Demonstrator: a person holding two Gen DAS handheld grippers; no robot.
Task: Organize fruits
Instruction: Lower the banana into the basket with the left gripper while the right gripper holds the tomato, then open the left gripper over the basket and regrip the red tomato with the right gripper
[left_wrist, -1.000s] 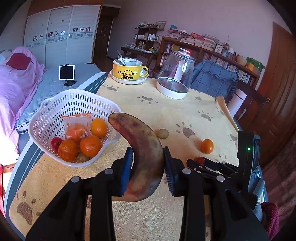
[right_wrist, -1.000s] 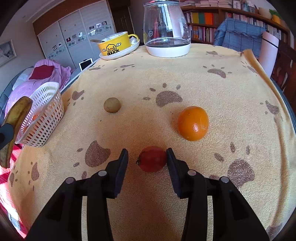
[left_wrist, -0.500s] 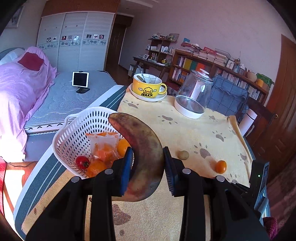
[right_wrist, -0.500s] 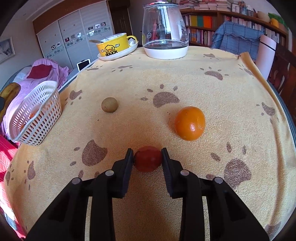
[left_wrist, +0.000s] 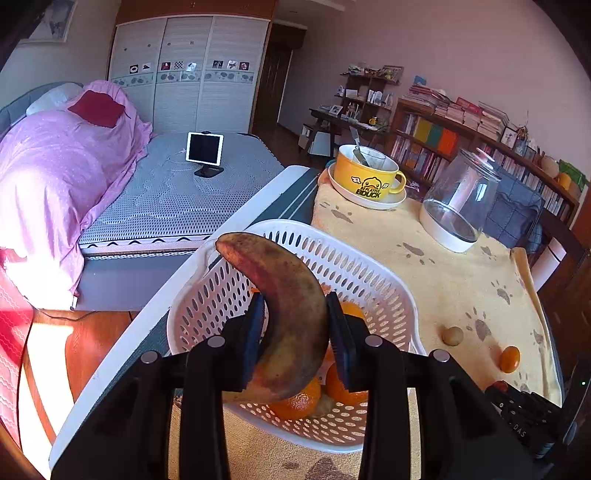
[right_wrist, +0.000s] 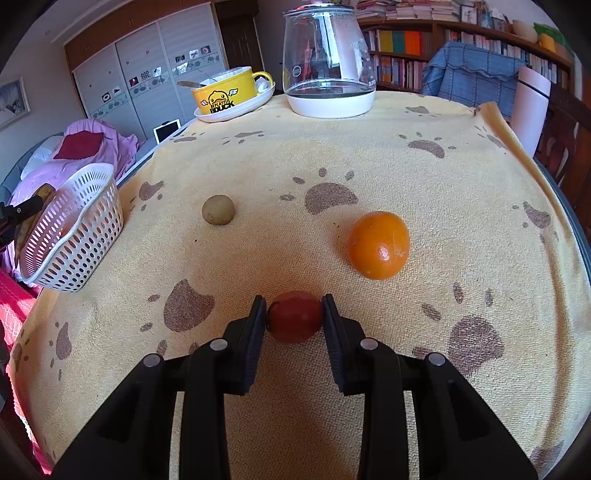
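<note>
My left gripper (left_wrist: 295, 325) is shut on a brown, overripe banana (left_wrist: 284, 310), held over the white perforated basket (left_wrist: 369, 266) at the table's left edge. Several oranges (left_wrist: 299, 402) lie in the basket under the banana. My right gripper (right_wrist: 294, 317) is shut on a small red tomato (right_wrist: 294, 316) that rests on the yellow paw-print cloth (right_wrist: 369, 166). An orange (right_wrist: 378, 244) lies on the cloth just ahead and right of it. A small round brownish fruit (right_wrist: 218, 209) lies ahead and left. The basket (right_wrist: 74, 236) and the held banana (right_wrist: 35, 214) show at the far left.
A yellow duck mug on a saucer (right_wrist: 229, 96) and a glass jar with a white base (right_wrist: 327, 62) stand at the table's far edge. A chair with a blue cushion (right_wrist: 476, 79) and bookshelves are behind. A bed with pink bedding (left_wrist: 55, 177) lies left of the table.
My left gripper carried the banana leftward and over the basket. My right gripper went from open around the tomato to shut on it.
</note>
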